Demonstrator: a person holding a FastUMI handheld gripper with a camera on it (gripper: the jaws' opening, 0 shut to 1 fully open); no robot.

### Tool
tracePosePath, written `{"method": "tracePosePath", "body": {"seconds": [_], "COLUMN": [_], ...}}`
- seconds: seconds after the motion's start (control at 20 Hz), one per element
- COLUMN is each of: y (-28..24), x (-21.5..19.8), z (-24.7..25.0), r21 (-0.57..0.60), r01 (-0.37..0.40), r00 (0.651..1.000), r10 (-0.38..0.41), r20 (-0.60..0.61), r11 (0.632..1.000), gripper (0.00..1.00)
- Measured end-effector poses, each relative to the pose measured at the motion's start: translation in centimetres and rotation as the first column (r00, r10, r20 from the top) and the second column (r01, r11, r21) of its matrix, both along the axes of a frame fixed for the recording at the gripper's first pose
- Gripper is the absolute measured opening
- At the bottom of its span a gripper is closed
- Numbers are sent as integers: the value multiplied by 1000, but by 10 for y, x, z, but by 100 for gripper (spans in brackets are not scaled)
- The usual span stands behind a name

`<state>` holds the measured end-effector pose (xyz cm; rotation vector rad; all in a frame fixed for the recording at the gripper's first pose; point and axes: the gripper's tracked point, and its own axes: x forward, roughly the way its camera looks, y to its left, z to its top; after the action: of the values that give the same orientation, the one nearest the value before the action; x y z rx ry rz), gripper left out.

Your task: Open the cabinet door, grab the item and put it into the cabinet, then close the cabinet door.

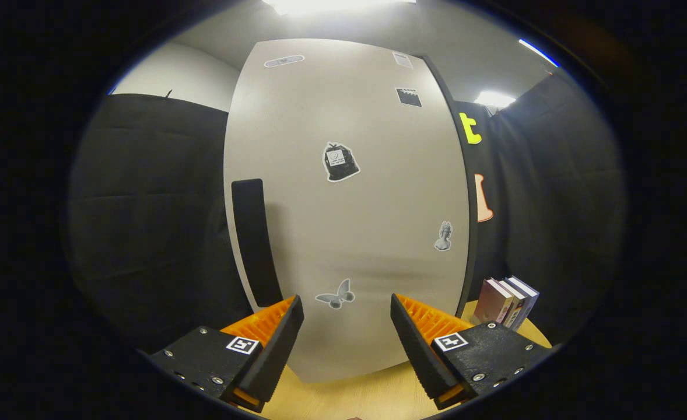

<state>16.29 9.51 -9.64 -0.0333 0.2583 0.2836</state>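
The cabinet door stands upright just ahead of the gripper, closed, its black handle running vertically at ten o'clock from the fingers. The fingers are spread, holding nothing. Boxes stand upright at three o'clock on the wooden table.

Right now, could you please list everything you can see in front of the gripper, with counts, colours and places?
Pale grey cabinet door: one, shut, straight ahead of the fingers, standing on the table.
Black vertical handle: one, near the door's left edge.
Stickers: about seven, grey, black and white, scattered over the door.
Upright books: roughly three, pinkish and dark covers, right of the cabinet.
Light wooden table: one, under the cabinet and books.
Gripper: one, black with orange fingers, open, holding nothing.
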Motion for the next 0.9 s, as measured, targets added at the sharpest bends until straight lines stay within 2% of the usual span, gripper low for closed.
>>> {"method": "tracePosePath", "body": {"seconds": [0.2,0.45,0.7,0.9], "y": [0,1,-18,-50], "x": [2,-2,-56,-105], "z": [-3,-5,17,36], "r21": [3,24,68,57], "r01": [-5,-52,-67,-27], "r00": [1000,999,998,998], "r10": [5,52,66,24], "r20": [0,-4,23,64], "r11": [1000,998,995,998], "gripper": [93,93,94,94]}}
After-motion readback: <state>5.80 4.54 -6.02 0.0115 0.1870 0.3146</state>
